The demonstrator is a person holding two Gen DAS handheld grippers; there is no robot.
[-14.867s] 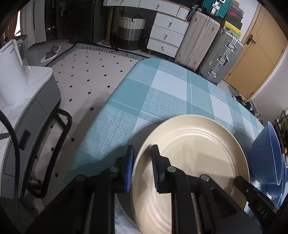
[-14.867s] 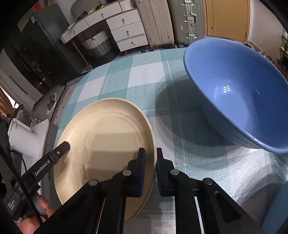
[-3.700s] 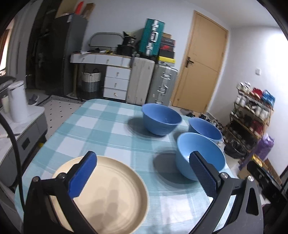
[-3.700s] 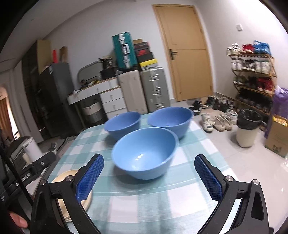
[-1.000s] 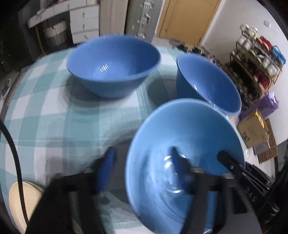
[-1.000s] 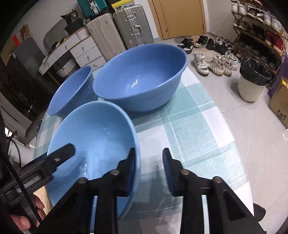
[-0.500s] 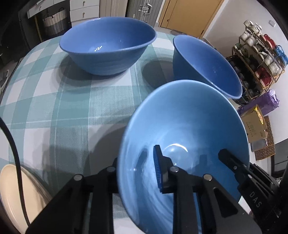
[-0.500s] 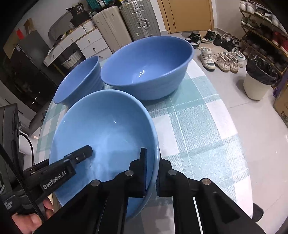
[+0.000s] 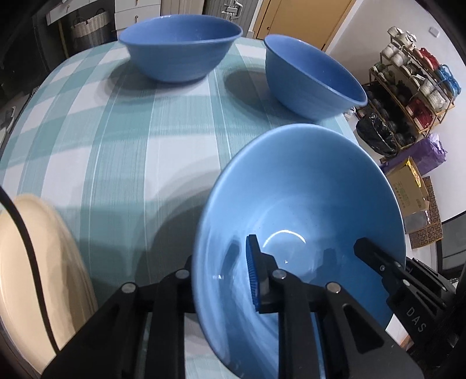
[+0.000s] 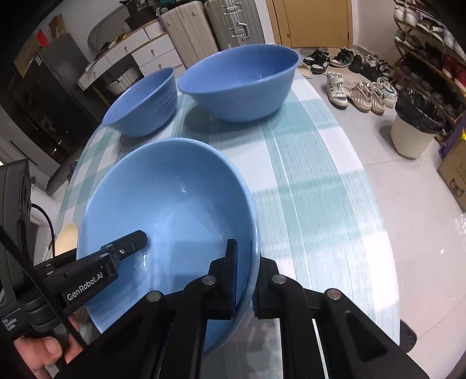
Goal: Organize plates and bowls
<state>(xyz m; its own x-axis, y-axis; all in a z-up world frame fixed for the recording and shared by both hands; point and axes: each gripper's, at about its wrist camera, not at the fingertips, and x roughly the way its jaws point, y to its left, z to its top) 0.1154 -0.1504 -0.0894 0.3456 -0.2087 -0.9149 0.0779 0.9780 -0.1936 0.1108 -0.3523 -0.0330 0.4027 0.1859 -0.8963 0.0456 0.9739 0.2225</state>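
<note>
While angled steeply downward, left claw and right claw each clamp the near bowl's rim.

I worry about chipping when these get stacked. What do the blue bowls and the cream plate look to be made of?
Held blue bowl: probably glazed ceramic, though melamine is possible; glossy with sharp highlights. The other two bowls look the same. Cream plate: matte, perhaps stoneware or plastic; blurred, unclear.

Three bowls all plain blue, glossy. Plate cream. Desk cloth teal-and-white check. Hand-held gripper black, blue pads. Door tan; suitcases grey.
</note>
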